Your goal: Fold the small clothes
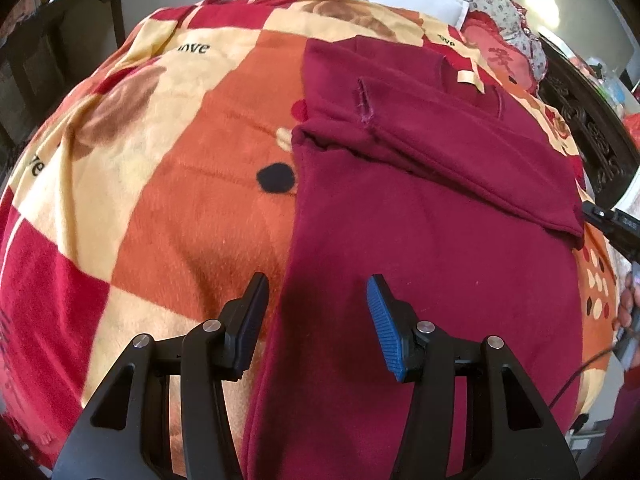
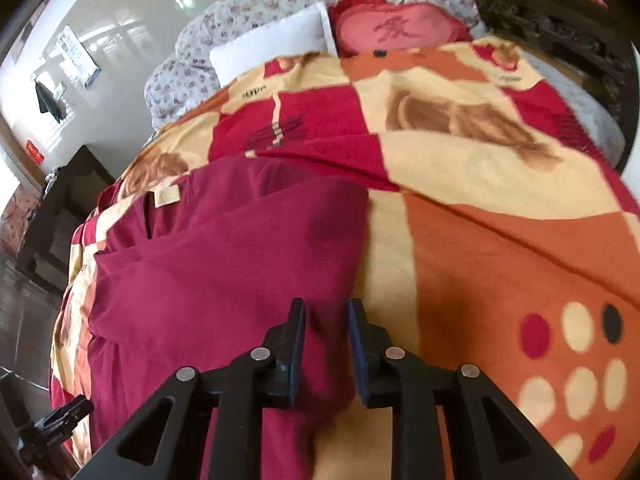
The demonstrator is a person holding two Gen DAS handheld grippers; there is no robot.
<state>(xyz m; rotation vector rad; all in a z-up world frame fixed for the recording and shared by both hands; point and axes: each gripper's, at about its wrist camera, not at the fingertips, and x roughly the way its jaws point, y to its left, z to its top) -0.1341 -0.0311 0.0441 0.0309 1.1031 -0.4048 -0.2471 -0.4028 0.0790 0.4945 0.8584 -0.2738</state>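
Note:
A dark red garment [image 1: 420,208] lies on a patterned blanket [image 1: 160,140] on a bed, with a sleeve folded across it and a beige label near its collar. My left gripper [image 1: 318,292] is open and empty, hovering over the garment's left edge. In the right wrist view the same garment [image 2: 224,264] lies at the left, part folded over. My right gripper [image 2: 326,316] has its jaws close together around the garment's right edge; the cloth seems to sit between them, though the grip itself is blurred. The right gripper's tip also shows in the left wrist view [image 1: 612,220].
A white pillow [image 2: 272,48], a red cushion [image 2: 396,28] and a floral quilt [image 2: 240,12] lie at the head of the bed. Dark wooden furniture [image 1: 60,48] stands at the left, a carved dark headboard [image 1: 580,120] at the right. The blanket [image 2: 500,240] spreads right of the garment.

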